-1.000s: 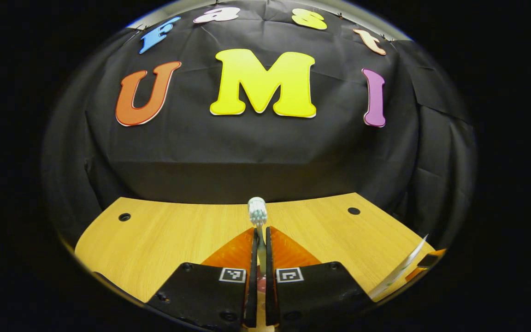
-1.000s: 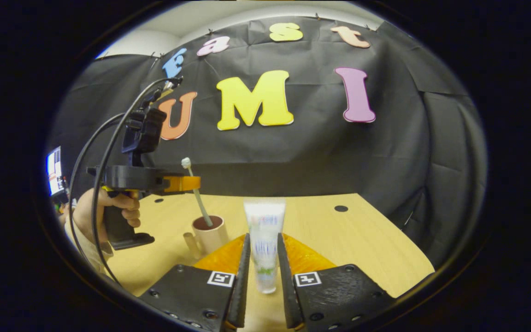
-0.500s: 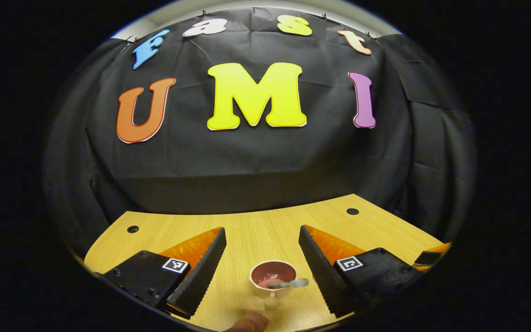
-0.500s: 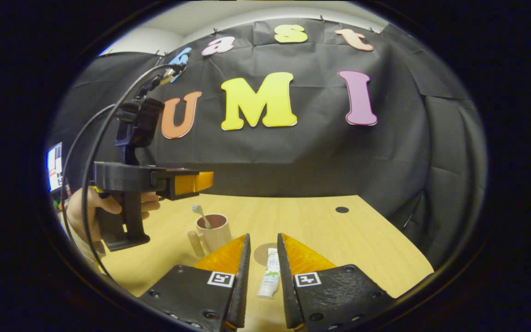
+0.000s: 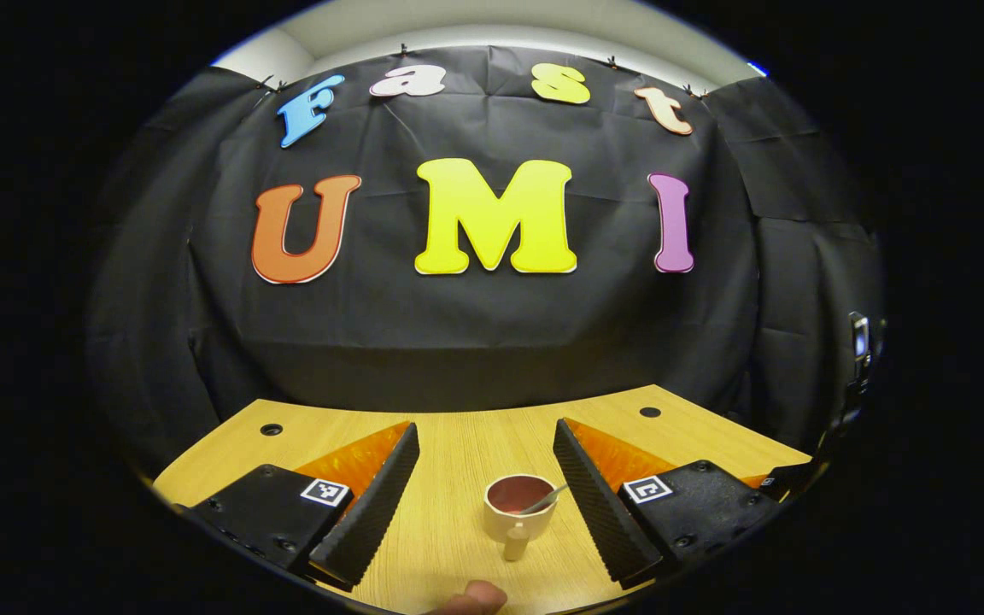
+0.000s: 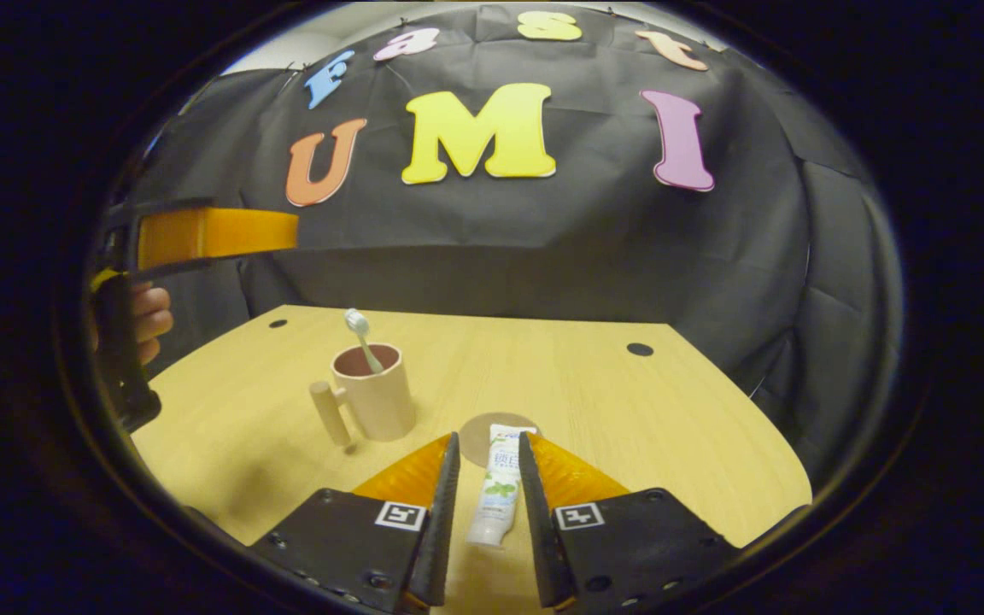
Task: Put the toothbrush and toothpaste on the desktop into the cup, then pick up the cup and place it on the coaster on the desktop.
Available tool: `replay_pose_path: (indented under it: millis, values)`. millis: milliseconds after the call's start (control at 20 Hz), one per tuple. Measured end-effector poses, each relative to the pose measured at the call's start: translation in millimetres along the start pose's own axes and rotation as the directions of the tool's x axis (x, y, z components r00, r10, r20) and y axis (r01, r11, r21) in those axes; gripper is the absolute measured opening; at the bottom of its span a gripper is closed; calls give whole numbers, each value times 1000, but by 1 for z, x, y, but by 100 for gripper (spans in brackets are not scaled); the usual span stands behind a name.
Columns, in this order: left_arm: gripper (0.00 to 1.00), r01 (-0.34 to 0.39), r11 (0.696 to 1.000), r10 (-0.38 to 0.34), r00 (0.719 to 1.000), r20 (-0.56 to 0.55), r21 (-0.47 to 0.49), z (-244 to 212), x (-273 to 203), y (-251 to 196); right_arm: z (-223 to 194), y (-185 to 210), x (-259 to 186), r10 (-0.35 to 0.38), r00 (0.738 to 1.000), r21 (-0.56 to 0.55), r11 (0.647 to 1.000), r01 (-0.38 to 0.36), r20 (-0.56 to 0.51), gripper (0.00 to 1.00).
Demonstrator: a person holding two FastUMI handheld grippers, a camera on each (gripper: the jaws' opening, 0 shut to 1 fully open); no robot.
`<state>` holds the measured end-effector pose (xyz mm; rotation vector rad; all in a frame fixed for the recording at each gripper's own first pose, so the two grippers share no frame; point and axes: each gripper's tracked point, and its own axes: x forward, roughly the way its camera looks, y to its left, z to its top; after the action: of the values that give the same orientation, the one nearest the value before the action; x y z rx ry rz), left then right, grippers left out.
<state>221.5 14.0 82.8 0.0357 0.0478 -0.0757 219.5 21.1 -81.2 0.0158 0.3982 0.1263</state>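
A beige cup (image 6: 370, 395) with a side handle stands on the wooden desktop (image 6: 646, 427). The toothbrush (image 6: 361, 335) leans inside it, head up. In the left gripper view the cup (image 5: 516, 515) sits low between my fingers, with the toothbrush (image 5: 545, 497) at its rim. My left gripper (image 5: 485, 427) is open, above the cup and not touching it. It also shows at the upper left (image 6: 283, 232) of the right gripper view. My right gripper (image 6: 489, 437) is shut on the toothpaste (image 6: 499, 478). The tube points forward, cap toward the camera. A round brown coaster (image 6: 473, 437) lies just past its far end.
A hand (image 6: 149, 314) holds the left gripper at the left edge, and a fingertip (image 5: 475, 598) shows at the bottom of the left gripper view. Small dark holes (image 6: 639, 348) mark the desktop near the black cloth wall. The table edge curves off to the right.
My left gripper opened and let the toothbrush drop into the cup, then rose. The toothpaste tipped from upright to pointing forward between the right fingers, and the right gripper view tilted down.
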Motion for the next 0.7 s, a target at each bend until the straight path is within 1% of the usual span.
replay_pose_path:
  millis: [50,100,150,200,250,300,350,450,500,550,650,700]
  values:
    - [100,-1,1000,1,1000,-1,-6,-4,-6,1,-6,0,7,-5,1000,0,1000,5,-18,44]
    - [100,3,1000,-3,1000,-1,-14,-6,-11,2,-10,1,15,-4,999,3,1000,5,-39,52]
    - [100,8,1000,-8,1000,-1,-18,-9,-16,1,-17,3,21,2,998,1,1000,-2,-64,56]
    - [100,5,1000,-5,1000,0,-17,-11,-19,1,-22,1,29,-11,996,2,1000,11,-85,66]
    - [100,-3,1000,3,1000,5,-10,-13,-23,4,-26,-2,35,-20,994,5,1000,21,-104,65]
    - [100,-10,1000,10,1000,9,-1,-15,-26,6,-31,-3,43,-27,991,14,999,29,-128,73]
    - [100,-11,1000,11,1000,9,10,-19,-30,6,-37,-4,49,-29,988,28,999,33,-150,69]
    - [100,-19,1000,19,1000,3,23,-26,-34,9,-47,-8,60,-40,979,45,998,50,-199,69]
    - [100,-23,1000,23,1000,-4,22,-30,-33,10,-52,-11,64,-50,974,51,997,63,-219,73]
    - [100,-23,1000,24,1000,-14,16,-35,-34,12,-58,-12,66,-53,970,60,996,69,-236,69]
    - [100,-24,1000,24,999,-34,4,-44,-34,13,-59,-12,72,-41,967,98,993,68,-250,66]
    - [100,-28,1000,28,999,-42,0,-47,-34,15,-62,-11,75,-32,964,118,991,65,-265,60]
